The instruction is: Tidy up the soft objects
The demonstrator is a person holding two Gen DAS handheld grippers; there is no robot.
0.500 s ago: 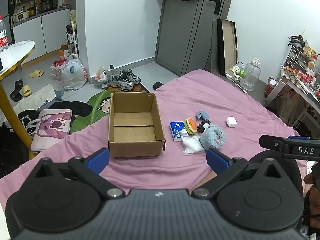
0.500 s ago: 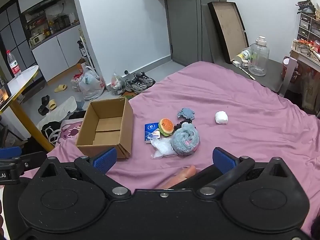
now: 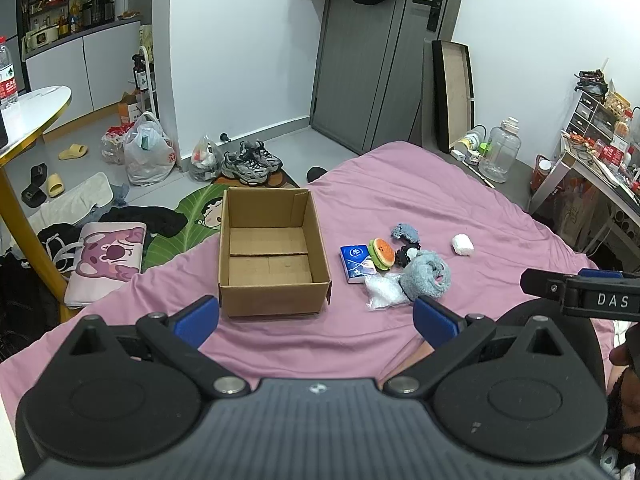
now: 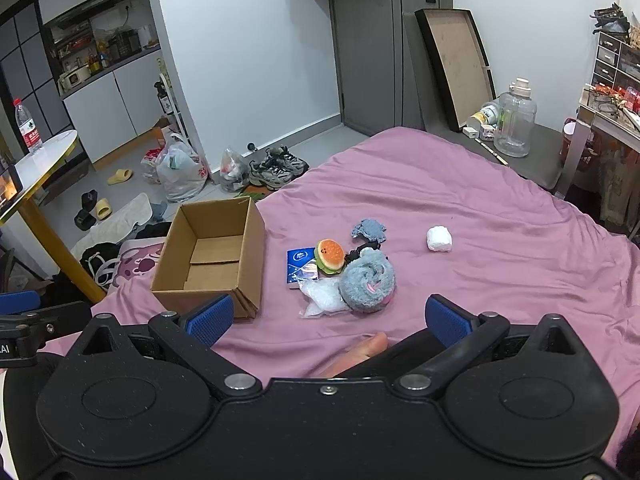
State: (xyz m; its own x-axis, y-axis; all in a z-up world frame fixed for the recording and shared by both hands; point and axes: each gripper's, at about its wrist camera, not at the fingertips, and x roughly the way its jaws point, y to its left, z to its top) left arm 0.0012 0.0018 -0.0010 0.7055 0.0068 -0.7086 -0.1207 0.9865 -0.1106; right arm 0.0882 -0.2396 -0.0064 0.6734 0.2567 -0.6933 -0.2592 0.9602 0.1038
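An empty open cardboard box (image 3: pixel 272 252) (image 4: pixel 212 252) stands on the pink bed sheet (image 3: pixel 440 208). To its right lie a blue tissue pack (image 3: pixel 354 262) (image 4: pixel 300 264), a burger plush (image 3: pixel 380 254) (image 4: pixel 330 256), a grey-blue fluffy plush (image 3: pixel 426 276) (image 4: pixel 368 280), a clear plastic bag (image 3: pixel 384 296) (image 4: pixel 322 296), a small grey-blue plush (image 3: pixel 404 232) (image 4: pixel 368 229), a black item (image 3: pixel 406 254) and a white ball (image 3: pixel 462 244) (image 4: pixel 439 239). My left gripper (image 3: pixel 316 318) and right gripper (image 4: pixel 328 316) are both open and empty, held above the near bed edge, apart from all objects.
Shoes (image 3: pixel 250 162), plastic bags (image 3: pixel 148 156), slippers and clothes lie on the floor beyond the bed. A round white table (image 3: pixel 32 112) with a yellow leg stands left. A water jug (image 3: pixel 500 150), a leaning tray (image 3: pixel 454 92) and a cluttered desk (image 3: pixel 600 160) are at the right.
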